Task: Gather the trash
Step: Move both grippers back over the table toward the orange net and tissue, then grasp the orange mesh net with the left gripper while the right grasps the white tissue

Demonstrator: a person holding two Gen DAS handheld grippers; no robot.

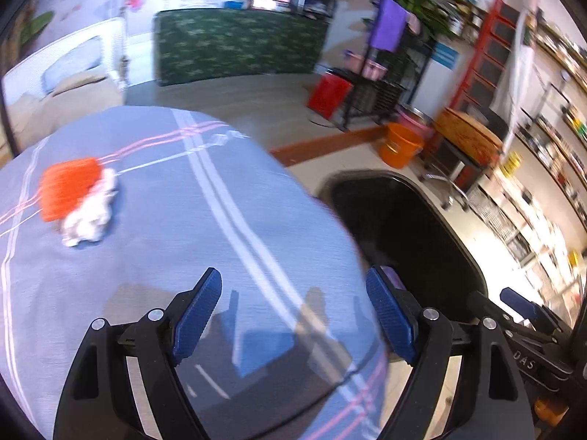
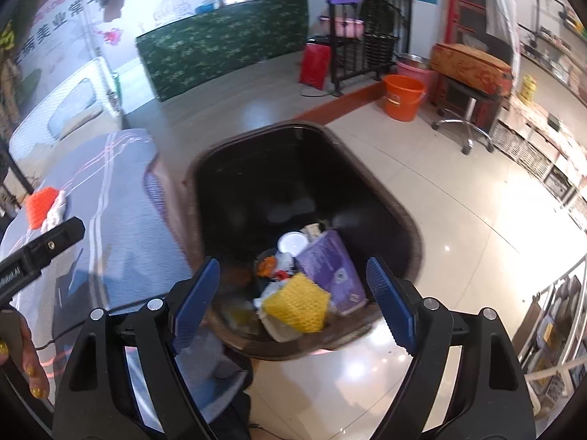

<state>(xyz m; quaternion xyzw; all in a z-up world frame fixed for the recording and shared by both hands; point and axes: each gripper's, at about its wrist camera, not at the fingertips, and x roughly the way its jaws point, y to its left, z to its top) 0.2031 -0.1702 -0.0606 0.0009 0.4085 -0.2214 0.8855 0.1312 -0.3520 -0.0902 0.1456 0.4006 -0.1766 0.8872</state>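
An orange foam net (image 1: 69, 187) lies with a crumpled white tissue (image 1: 90, 216) on the blue striped tablecloth (image 1: 176, 227), far left. My left gripper (image 1: 293, 311) hovers open and empty over the cloth's right edge, well short of them. A black trash bin (image 2: 304, 190) stands on the floor beside the table. It holds a yellow foam net (image 2: 297, 304), a purple packet (image 2: 332, 271), a white lid (image 2: 292, 244) and other scraps. My right gripper (image 2: 293, 304) hangs open and empty above the bin. The orange net (image 2: 40, 203) also shows at that view's left edge.
An orange bucket (image 2: 403, 97), a pink basin and a stool (image 2: 464, 124) stand on the tiled floor beyond the bin. A black rack and a red bin (image 2: 315, 64) are behind. A green-covered counter (image 1: 238, 44) lines the back wall. Shelves run along the right.
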